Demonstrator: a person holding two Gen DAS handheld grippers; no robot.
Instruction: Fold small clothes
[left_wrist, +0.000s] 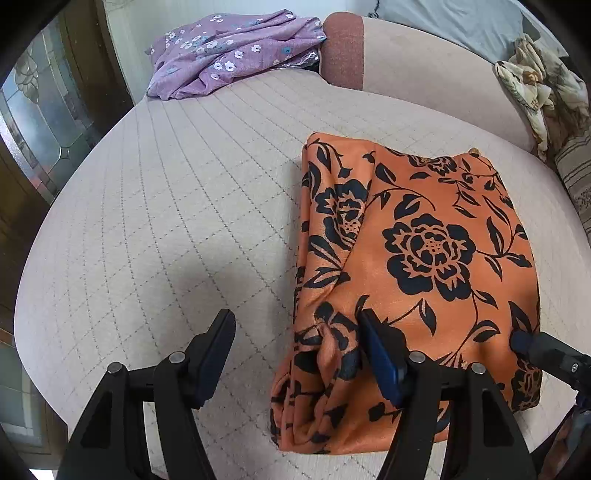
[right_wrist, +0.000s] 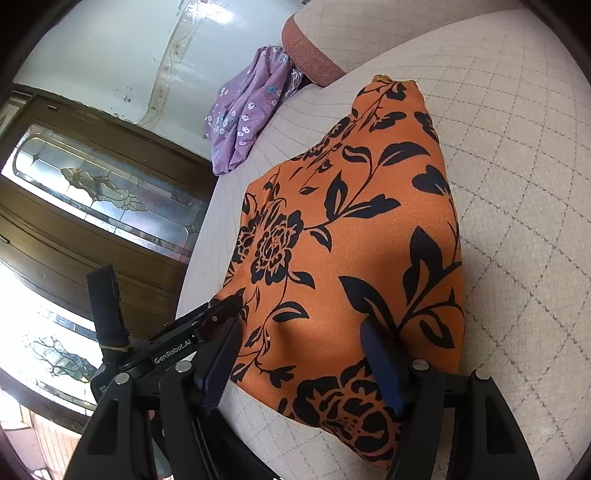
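Left wrist: my left hand-held gripper (left_wrist: 295, 354) is wide open, holding nothing, straddling the near left edge of the folded orange floral garment (left_wrist: 417, 258) on the quilted bed (left_wrist: 166, 192), probably to pinch that edge. Right wrist: my right hand-held gripper (right_wrist: 301, 360) gapes empty over its near right corner, apparently for a matched fold.

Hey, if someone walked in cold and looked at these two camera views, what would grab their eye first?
First, the folded orange cloth with bold black flowers, lying on the pale quilted cushion right in front of both grippers. Next, the left gripper and right gripper, jaws open, at the cloth's near edge. Farther back, a crumpled purple flowered garment lies at the cushion's far corner.
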